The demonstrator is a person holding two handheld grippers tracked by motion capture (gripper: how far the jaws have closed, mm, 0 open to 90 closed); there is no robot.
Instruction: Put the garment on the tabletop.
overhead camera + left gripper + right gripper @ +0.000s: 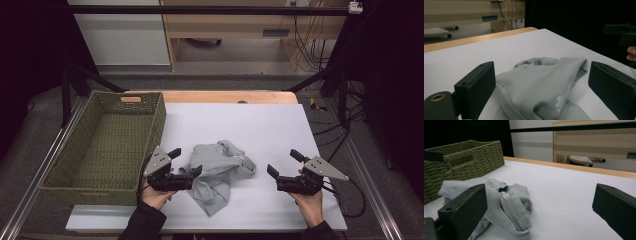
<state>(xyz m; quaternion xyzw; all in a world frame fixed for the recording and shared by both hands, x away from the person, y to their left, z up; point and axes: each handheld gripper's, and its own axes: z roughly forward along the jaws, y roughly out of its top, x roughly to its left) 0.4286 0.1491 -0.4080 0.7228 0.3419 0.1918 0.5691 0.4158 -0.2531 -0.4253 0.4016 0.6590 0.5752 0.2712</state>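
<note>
I see a crumpled pale grey-green soft knit garment (pixel 218 172) lying in a loose heap on the white table cover (pixel 260 125), near the front edge, between my two hands and just right of the olive-green woven rectangular basket (pixel 152 131). I judge it light and limp: it will sag and trail when lifted, and a pinch on one layer may unfold the heap rather than raise it. The fabric looks matte, so I expect little slipping.

My left gripper (pixel 184 167) has its jaws spread wide, and in the left gripper view the garment's left bulge (pixel 536 87) sits between them, not yet pinched. I would close on a thick gathered fold there, or on the ribbed band with the small white label (pixel 504 196) that faces the right gripper view, since doubled cloth gives more to hold.

My right gripper (pixel 284 164) is also spread and holds nothing, standing apart from the heap on bare cover.

The basket stands at the table's left, touching the cover's edge. From above its woven floor shows bare; I see nothing in it.
</note>
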